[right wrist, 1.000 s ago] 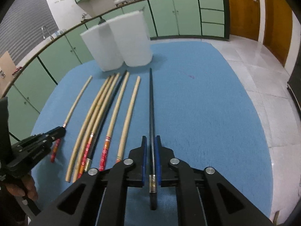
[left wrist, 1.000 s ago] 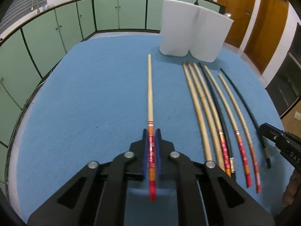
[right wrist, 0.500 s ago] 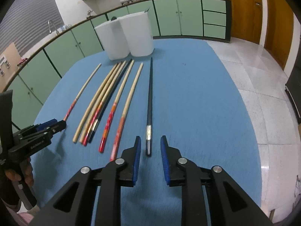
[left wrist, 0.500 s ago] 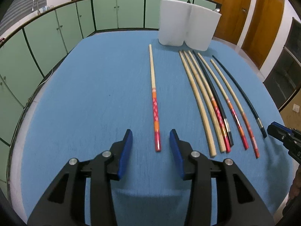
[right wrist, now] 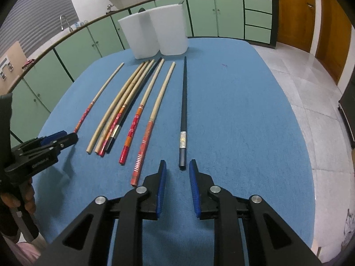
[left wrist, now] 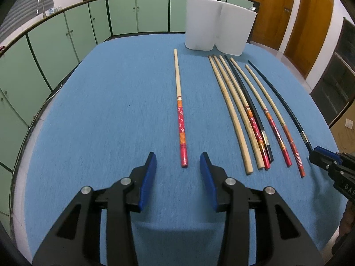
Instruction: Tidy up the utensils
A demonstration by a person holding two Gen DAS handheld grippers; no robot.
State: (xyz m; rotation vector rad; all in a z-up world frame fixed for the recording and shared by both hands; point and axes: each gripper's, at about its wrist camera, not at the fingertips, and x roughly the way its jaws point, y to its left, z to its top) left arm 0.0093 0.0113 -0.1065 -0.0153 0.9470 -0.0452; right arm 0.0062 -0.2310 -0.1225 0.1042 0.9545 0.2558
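My left tool (left wrist: 177, 166) stands with its blue pads well apart and nothing between them, its jaws having just opened; the red-patterned chopstick (left wrist: 180, 113) lies free on the blue desk (left wrist: 99, 110), its painted end just beyond the pad tips at lower centre of the left view and its pale tip reaching toward the top; my right tool (right wrist: 177, 168) is parted more narrowly, also having just opened, and also grips nothing; the black chopstick (right wrist: 183, 108) lies just ahead of its tips, running straight up the middle of the right view; between the two singles, six more chopsticks (right wrist: 124, 110) lie side by side, some touching and one black one among the pale and red ones; at the far end of the desk stand two white holders (right wrist: 155, 35), touching each other, upper centre in both views. I judge these sticks light, stiff and slim, the lacquered ends likely slick and apt to roll or pivot; I would take each across its thicker painted end, where the pads find most width, and squarely, lest the long tip swing when lifted toward a holder.
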